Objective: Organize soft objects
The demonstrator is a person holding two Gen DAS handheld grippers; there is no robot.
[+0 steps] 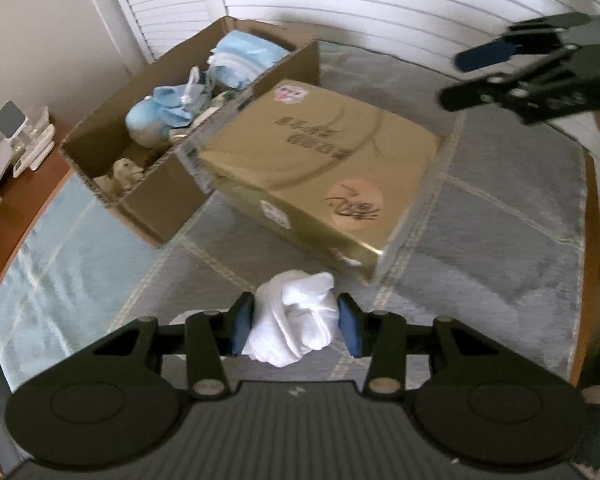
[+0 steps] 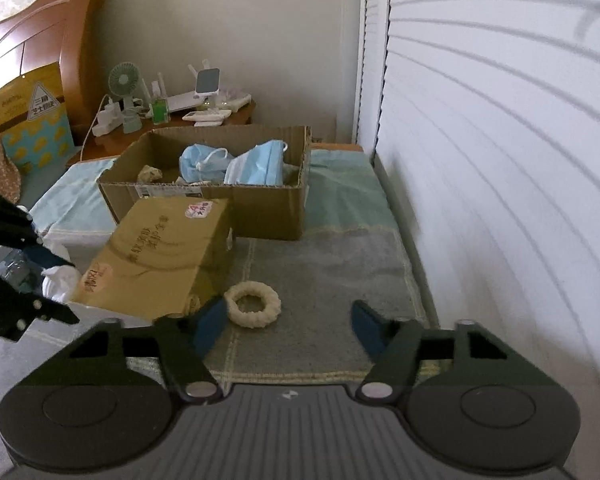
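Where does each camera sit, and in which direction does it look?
Left wrist view: sits on the left tongs, looking down over the bed at the closed box; its pads press a white cloth; the right tongs show top right.
Right wrist view: sits on the right tongs, open, facing the cream ring and the open carton; the left tongs show at left.
Both views share the boxes, masks and cloth.

White cloth in left tool
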